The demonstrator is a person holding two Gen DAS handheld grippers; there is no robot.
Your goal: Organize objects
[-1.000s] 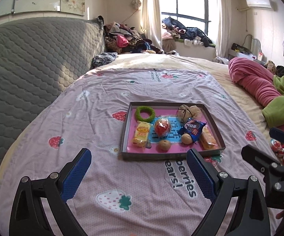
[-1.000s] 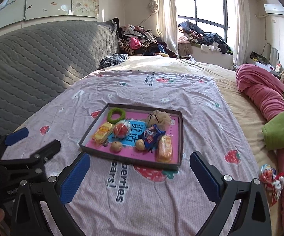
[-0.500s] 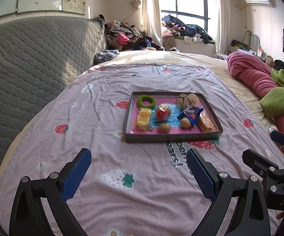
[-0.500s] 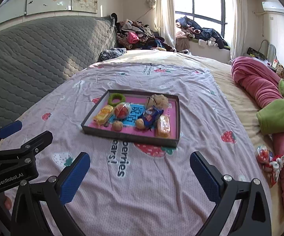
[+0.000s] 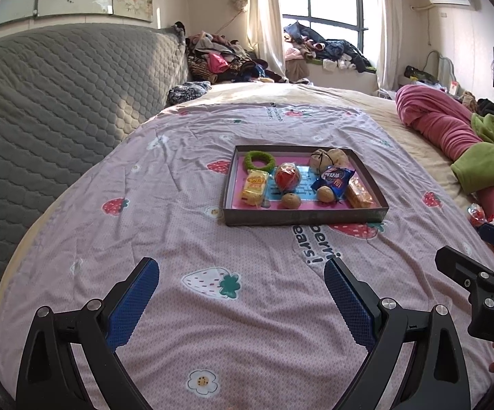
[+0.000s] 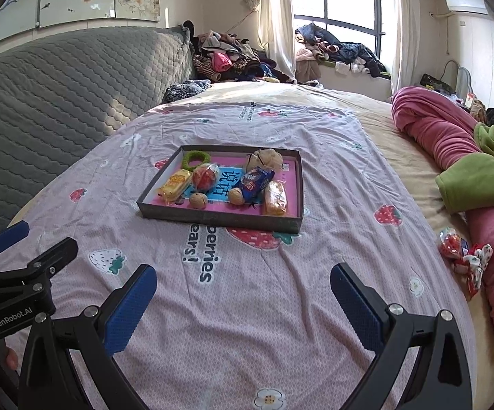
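Two stray candy wrappers (image 6: 462, 251) lie just right of the wide-open right gripper (image 6: 241, 302), far from the equally wide left gripper (image 5: 241, 299).

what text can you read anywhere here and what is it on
"GenRobot.AI": left gripper body.
"DAS", cut off: right gripper body.
"berries", "ears!", partly hidden: sheet.
Chinese characters on the tray floor: not legible.
Blue packet, yellow packet: print too small.
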